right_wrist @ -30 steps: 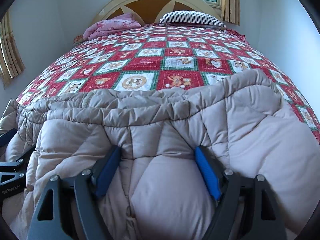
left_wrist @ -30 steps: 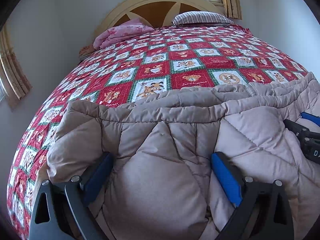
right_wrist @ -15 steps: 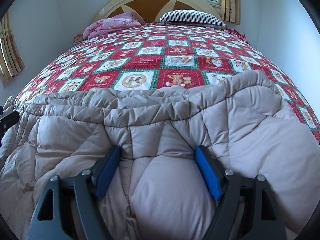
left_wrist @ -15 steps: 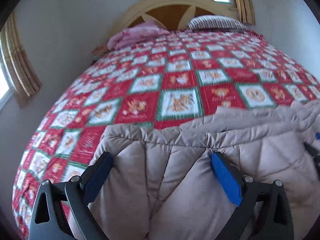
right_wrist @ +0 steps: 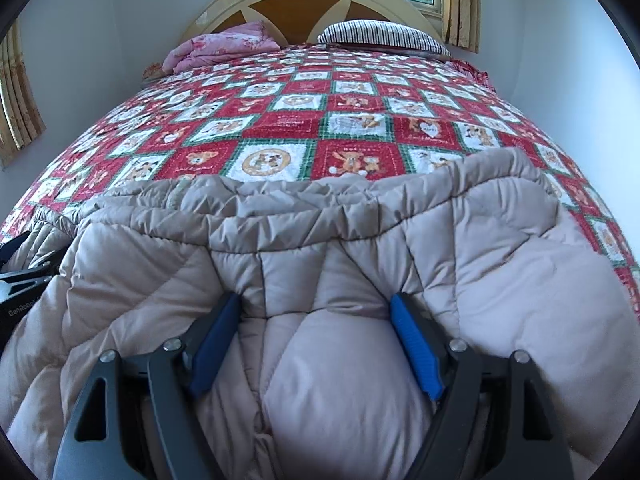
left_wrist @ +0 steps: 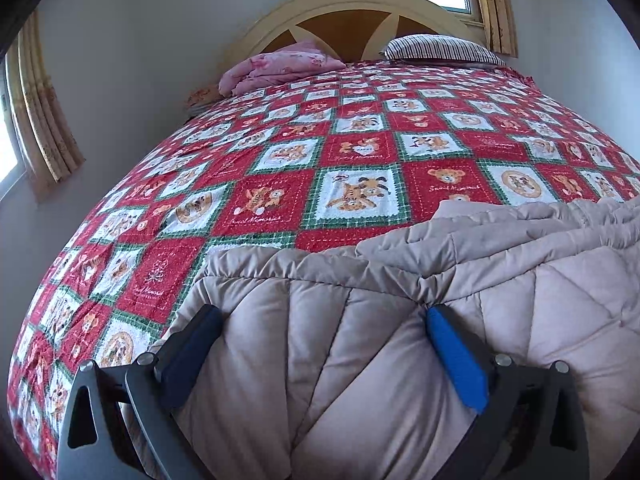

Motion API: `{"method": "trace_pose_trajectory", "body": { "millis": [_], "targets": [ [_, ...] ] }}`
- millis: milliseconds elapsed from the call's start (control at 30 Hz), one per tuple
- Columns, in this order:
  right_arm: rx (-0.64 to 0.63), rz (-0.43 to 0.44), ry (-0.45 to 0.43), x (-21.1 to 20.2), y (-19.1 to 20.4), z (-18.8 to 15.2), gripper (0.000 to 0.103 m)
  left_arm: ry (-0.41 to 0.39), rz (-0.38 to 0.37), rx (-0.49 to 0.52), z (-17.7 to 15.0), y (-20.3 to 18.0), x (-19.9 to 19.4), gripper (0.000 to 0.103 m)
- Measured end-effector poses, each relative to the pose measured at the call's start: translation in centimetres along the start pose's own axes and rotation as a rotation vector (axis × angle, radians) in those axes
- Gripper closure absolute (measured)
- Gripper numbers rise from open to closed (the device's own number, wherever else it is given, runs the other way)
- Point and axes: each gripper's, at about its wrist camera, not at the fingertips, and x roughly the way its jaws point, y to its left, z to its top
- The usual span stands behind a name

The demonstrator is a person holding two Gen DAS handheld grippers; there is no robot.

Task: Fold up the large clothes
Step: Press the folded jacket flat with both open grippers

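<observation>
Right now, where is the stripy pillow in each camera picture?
Left wrist view: the striped pillow lies at the top, right of centre, against the headboard.
Right wrist view: the striped pillow lies at the top, just right of centre.
Shared landmark: the pink bedding to its left.

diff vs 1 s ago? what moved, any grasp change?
The left hand-held gripper slid left along the beige puffer coat, toward its left edge: more of the red patchwork bedspread now shows beside it, and the right gripper has left its view. No grasp change: both sets of jaws stand wide with coat bulging between them. The right hand-held gripper, the striped pillow and the pink bundle stayed put.
</observation>
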Motion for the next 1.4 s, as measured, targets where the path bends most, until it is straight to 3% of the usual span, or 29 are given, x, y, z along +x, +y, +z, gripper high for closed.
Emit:
{"method": "trace_pose_trajectory", "body": {
  "millis": [67, 133, 267, 400, 500, 667, 1400],
  "targets": [
    [0.015, -0.043, -0.003, -1.3, 0.2, 0.5, 0.024, -0.001, 0.000, 0.000, 0.0, 0.0, 0.0, 0.001],
    [0.091, -0.067, -0.065, -4.1, 0.3, 1.0, 0.023, -0.001, 0.000, -0.001, 0.0, 0.0, 0.0, 0.001],
    [0.128, 0.029, -0.131, -6.9, 3.0, 1.9, 0.019, -0.002, 0.000, -0.002, 0.0, 0.0, 0.0, 0.001],
    [0.025, 0.030, -0.086, -4.3, 6.5, 1.5, 0.018, -0.005, -0.001, -0.002, 0.0, 0.1, 0.0, 0.001],
    [0.047, 0.030, -0.052, -1.9, 6.0, 0.5, 0.018, -0.005, -0.001, -0.003, 0.0, 0.0, 0.0, 0.001],
    [0.000, -0.010, -0.062, -1.0, 6.8, -0.2, 0.015, -0.006, 0.000, -0.003, 0.0, 0.1, 0.1, 0.001],
    [-0.007, -0.035, -0.025, 0.9, 7.0, -0.2, 0.009, 0.009, 0.002, -0.004, 0.2, 0.1, 0.2, 0.001]
  ]
}}
